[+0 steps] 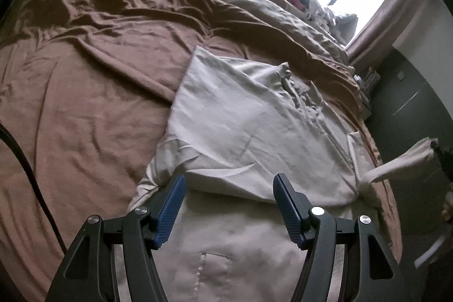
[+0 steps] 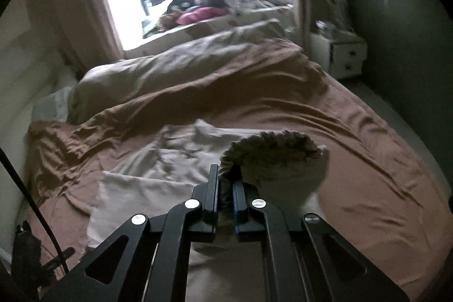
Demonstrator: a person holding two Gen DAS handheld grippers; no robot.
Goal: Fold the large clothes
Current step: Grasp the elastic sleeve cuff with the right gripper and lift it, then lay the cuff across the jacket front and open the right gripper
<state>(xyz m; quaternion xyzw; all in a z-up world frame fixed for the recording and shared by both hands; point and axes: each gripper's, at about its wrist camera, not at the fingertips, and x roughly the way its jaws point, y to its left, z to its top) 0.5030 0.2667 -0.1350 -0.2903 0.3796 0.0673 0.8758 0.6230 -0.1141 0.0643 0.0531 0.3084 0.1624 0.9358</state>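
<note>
Right wrist view: my right gripper (image 2: pixel 225 183) pinches a bunched edge of the pale garment (image 2: pixel 175 160), lower centre on the brown bedspread (image 2: pixel 368 160); my left gripper (image 1: pixel 228 205) gapes, empty. Risk: thin grip slips, dropping the fold

The large garment (image 1: pixel 243 115), pale cream and creased, lay partly folded on the brown bed, one flat folded layer over the rest. A stitched rectangular patch showed on its near part. One ribbed cuff end (image 2: pixel 271 149) was raised off the bed, a strip of cloth stretched out toward the bed's edge.
</note>
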